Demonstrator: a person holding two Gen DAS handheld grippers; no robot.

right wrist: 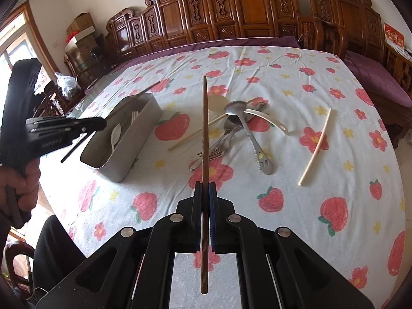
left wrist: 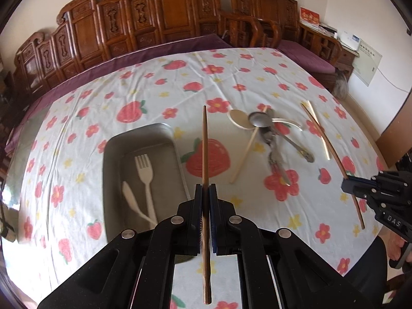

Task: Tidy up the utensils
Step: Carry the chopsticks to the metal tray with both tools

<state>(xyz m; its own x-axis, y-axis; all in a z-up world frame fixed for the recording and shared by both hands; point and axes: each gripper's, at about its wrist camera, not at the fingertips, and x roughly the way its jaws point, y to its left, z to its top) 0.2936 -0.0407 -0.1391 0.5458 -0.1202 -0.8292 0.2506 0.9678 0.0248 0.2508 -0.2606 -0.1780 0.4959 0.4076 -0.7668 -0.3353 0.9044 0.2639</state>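
My left gripper (left wrist: 205,188) is shut on a brown chopstick (left wrist: 204,141) that points away from me, just right of the metal tray (left wrist: 144,139). A white plastic fork (left wrist: 146,177) and knife (left wrist: 131,198) lie in the tray. My right gripper (right wrist: 205,184) is shut on a second brown chopstick (right wrist: 204,128), held above a pile of a wooden spoon (right wrist: 219,103), a metal spoon (right wrist: 247,128) and forks (right wrist: 216,149). In the right wrist view the left gripper (right wrist: 104,123) hangs beside the tray (right wrist: 136,144). The right gripper (left wrist: 343,185) shows at the left view's right edge.
A pale chopstick (right wrist: 316,146) lies alone on the strawberry-print cloth (right wrist: 296,206), right of the pile. Carved wooden chairs (right wrist: 244,13) line the far side of the table. A person's hand (right wrist: 23,185) grips the left tool's handle at the near left.
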